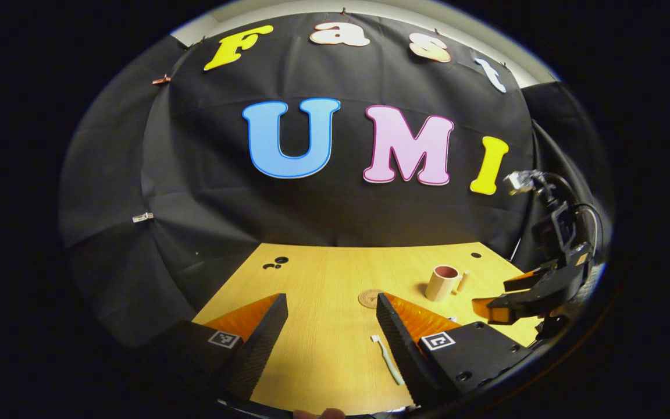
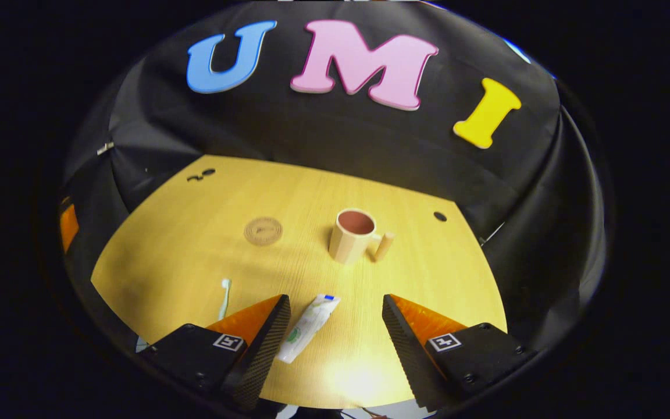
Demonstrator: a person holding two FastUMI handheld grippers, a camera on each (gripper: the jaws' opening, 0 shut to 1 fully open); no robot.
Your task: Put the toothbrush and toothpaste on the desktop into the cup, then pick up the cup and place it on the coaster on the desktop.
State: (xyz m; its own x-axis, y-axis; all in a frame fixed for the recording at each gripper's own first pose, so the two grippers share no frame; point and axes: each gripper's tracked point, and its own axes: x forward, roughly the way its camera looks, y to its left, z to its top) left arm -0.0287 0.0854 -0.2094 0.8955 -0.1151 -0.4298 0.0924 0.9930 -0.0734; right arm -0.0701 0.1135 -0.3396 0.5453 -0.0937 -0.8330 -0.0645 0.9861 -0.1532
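Black cloth closes the booth on every side behind a light wood-grain counter (image 2: 195, 250), whose far edge meets the cloth and whose near edge runs just under both cameras; a few small dark holes sit near its far corners. Most of the board lies bare, with broad open wood on its left half. In the right gripper view, the right gripper (image 2: 335, 314) hovers low over the near edge with its fingers spread wide, holding nothing; each finger base carries a small square black-and-white marker. In the left gripper view, the left gripper (image 1: 332, 314) likewise stands wide apart and empty, with the same kind of marker on each finger base. The pink cup (image 2: 351, 235) stands upright and empty right of centre, its handle pointing right. The toothpaste (image 2: 309, 327) lies flat between the right gripper's fingers, nearer the left one, blue cap pointing away; its printing is too small to read. The round coaster (image 2: 263, 230) lies left of the cup, well apart. The toothbrush (image 2: 225, 297) lies flat near the front left.
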